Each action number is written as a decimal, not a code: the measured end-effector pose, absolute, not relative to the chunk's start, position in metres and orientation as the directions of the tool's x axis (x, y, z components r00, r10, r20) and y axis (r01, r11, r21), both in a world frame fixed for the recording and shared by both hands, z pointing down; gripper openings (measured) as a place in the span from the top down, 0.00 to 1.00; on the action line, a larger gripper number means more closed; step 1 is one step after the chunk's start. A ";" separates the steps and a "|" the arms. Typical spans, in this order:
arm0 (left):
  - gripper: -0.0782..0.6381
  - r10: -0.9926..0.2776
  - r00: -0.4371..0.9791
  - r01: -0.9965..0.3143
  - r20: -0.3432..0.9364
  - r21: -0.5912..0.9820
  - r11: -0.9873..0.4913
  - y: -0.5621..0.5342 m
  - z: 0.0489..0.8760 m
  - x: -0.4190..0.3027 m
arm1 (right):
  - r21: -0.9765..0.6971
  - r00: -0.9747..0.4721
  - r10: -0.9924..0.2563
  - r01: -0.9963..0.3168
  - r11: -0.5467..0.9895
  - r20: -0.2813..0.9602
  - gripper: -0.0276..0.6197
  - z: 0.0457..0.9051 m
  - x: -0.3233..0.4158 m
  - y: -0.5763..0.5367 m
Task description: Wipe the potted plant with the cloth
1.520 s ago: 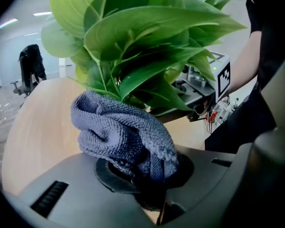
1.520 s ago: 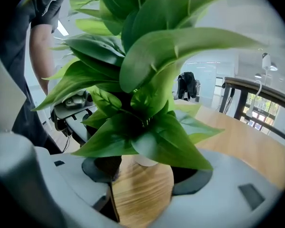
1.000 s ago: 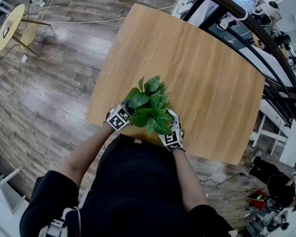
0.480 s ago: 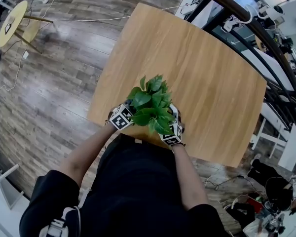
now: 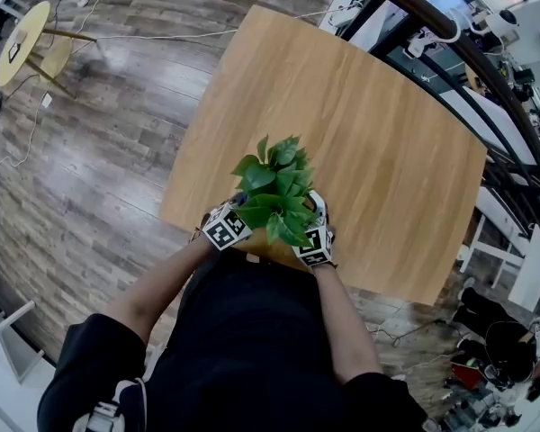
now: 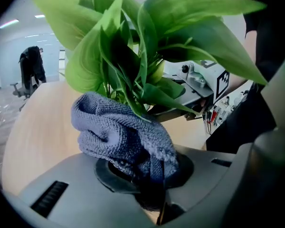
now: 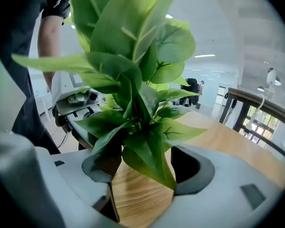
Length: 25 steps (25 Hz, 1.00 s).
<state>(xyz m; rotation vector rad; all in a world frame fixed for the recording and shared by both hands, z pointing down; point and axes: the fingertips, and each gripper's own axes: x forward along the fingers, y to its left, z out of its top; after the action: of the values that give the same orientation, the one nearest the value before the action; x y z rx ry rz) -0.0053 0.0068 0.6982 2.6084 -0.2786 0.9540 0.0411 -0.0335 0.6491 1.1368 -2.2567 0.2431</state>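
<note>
A green leafy potted plant (image 5: 274, 192) stands at the near edge of the wooden table (image 5: 378, 133), between my two grippers. My left gripper (image 5: 238, 219) is on its left, shut on a bunched blue-grey cloth (image 6: 118, 132). The cloth presses against the lower leaves (image 6: 133, 56) from the side. My right gripper (image 5: 310, 232) is on the plant's right. In the right gripper view its jaws (image 7: 145, 170) hug the wood-grained pot (image 7: 142, 189) on both sides, with leaves (image 7: 137, 99) spreading over them. The leaves hide most of the pot in the head view.
The table stretches away beyond the plant. A dark railing (image 5: 450, 43) runs along its right side. A small round yellow table (image 5: 18, 48) and cables (image 5: 144, 36) sit on the wood floor at upper left. My body is close behind the near edge.
My left gripper has shifted a little down and to the right, closer in under the leaves. The plant and the right gripper have hardly moved.
</note>
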 end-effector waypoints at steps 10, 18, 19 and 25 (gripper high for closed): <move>0.76 -0.064 0.829 -0.275 0.555 0.305 -0.912 0.018 0.673 -0.014 | -0.027 -0.465 -0.739 -0.854 0.519 0.488 0.48 0.623 0.053 -0.014; 0.76 -0.066 0.912 -0.212 0.406 0.327 -0.921 0.052 0.625 -0.019 | -0.114 -0.461 -0.797 -0.883 0.455 0.390 0.48 0.580 0.058 0.012; 0.76 -0.070 0.920 -0.208 0.385 0.330 -0.921 0.056 0.617 -0.022 | -0.125 -0.465 -0.801 -0.882 0.453 0.377 0.48 0.572 0.056 0.016; 0.76 -0.107 0.962 -0.187 0.252 0.319 -0.929 0.065 0.556 -0.037 | -0.126 -0.443 -0.852 -0.896 0.425 0.281 0.48 0.519 0.043 0.040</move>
<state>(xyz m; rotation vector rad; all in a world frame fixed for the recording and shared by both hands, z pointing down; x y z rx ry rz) -0.0372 0.0651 0.5564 2.7676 -0.2131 0.3292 0.0431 0.0400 0.5189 1.5505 -2.5005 0.3843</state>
